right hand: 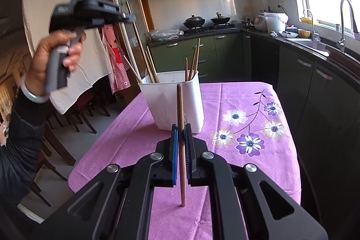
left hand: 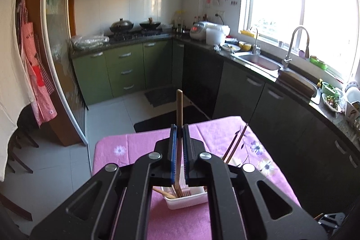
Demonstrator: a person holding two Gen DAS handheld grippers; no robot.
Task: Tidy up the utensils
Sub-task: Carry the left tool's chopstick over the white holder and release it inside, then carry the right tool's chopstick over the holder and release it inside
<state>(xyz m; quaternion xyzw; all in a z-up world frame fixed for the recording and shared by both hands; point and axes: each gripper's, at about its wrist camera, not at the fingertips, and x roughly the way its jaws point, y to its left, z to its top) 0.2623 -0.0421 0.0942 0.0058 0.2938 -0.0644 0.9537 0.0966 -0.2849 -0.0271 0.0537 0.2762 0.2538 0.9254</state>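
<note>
Both black two-finger grippers pinch a single wooden chopstick each, poised over the white holder on the pink cloth.

Nearest the right wrist lens, the right gripper (right hand: 181,136) has its blue-padded jaws closed on a brown wooden chopstick (right hand: 180,127), which stands near upright just in front of the tall white plastic utensil holder (right hand: 177,105). That holder sits on the pink flowered tablecloth (right hand: 247,105) and already has several thin wooden chopsticks (right hand: 193,64) in it. The left gripper (left hand: 179,134) hangs above the holder, clamped on another wooden chopstick (left hand: 179,109) whose lower end seems to reach inside the holder, though the gripper body hides part of it. Best to lower each stick straight down into a free compartment and release only once its tip is inside the rim.
</note>
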